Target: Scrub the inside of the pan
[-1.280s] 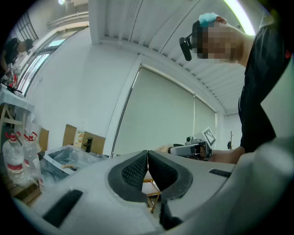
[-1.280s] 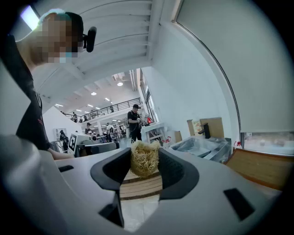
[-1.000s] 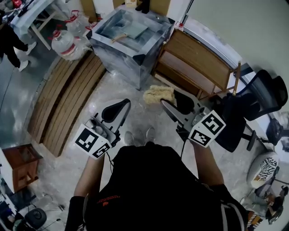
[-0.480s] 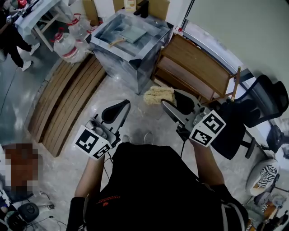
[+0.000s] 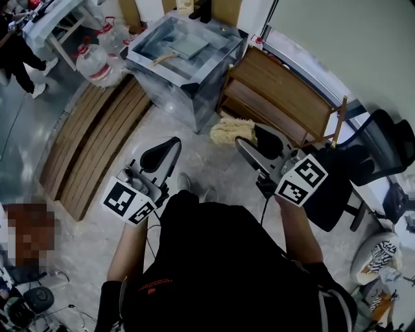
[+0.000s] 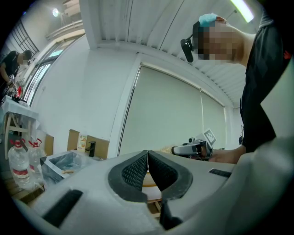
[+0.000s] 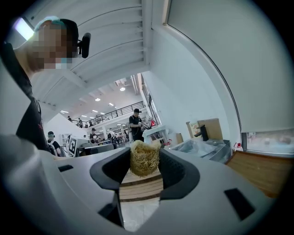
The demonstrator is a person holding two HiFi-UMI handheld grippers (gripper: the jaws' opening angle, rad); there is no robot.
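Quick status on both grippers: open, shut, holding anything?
Left gripper: shut, empty.
Right gripper: shut on the scrubber.

Lighting: bright, even indoor white from a ceiling strip lamp [image 6: 242,10] and distant spots [image 7: 97,99], shadows soft, focus sharp, heavy fisheye bending (black corners in both gripper views).

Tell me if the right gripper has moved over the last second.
Yes, slightly: the right gripper, shut on the scrubber, has edged forward, closer to the wooden bench.
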